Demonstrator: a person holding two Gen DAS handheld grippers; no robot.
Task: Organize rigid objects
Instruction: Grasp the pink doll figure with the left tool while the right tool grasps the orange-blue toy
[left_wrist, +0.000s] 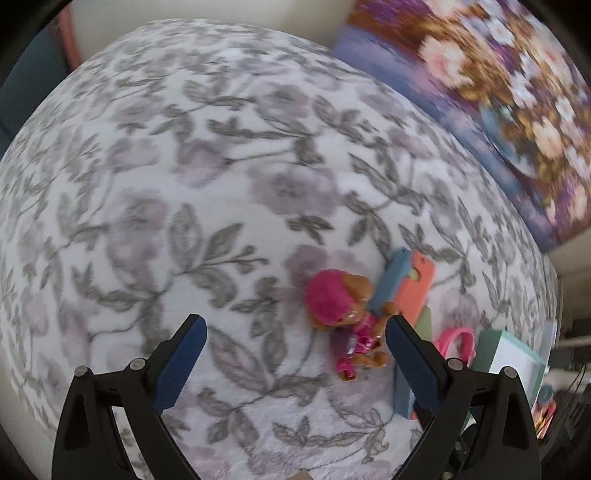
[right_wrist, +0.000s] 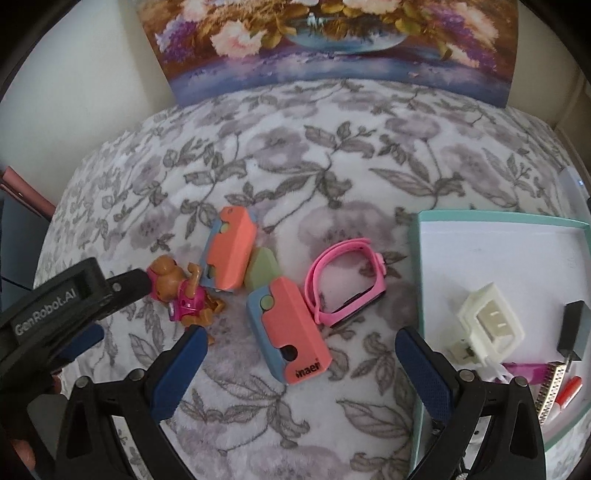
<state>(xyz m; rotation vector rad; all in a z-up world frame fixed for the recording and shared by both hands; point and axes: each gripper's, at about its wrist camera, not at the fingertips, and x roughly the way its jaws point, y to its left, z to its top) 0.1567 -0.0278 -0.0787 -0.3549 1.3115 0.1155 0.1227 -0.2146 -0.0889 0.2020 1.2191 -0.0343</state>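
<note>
Pink and coral plastic things lie scattered on a flowered blanket (right_wrist: 295, 155), whether over a bed or a desk I cannot tell. A white tray (right_wrist: 491, 243) with a mint rim sits at the right and already holds a cream plug adapter (right_wrist: 491, 325), a black charger (right_wrist: 574, 328) and a few small items at its near edge, so part of the sorting looks done.

Left outside the tray are a toy dog figure (right_wrist: 184, 295) in pink clothes, two coral-and-blue cases (right_wrist: 231, 254) with a green piece between them, and a pink watch (right_wrist: 347, 284) just beside the tray's left wall. By my reckoning roughly half remains.

The left gripper (left_wrist: 295, 354) has its jaws spread wide and empty, with the toy dog figure (left_wrist: 347, 314) close against the inner side of one finger. The right gripper (right_wrist: 299, 354) also has its jaws spread, holding nothing, hovering over the nearer coral-and-blue case.
</note>
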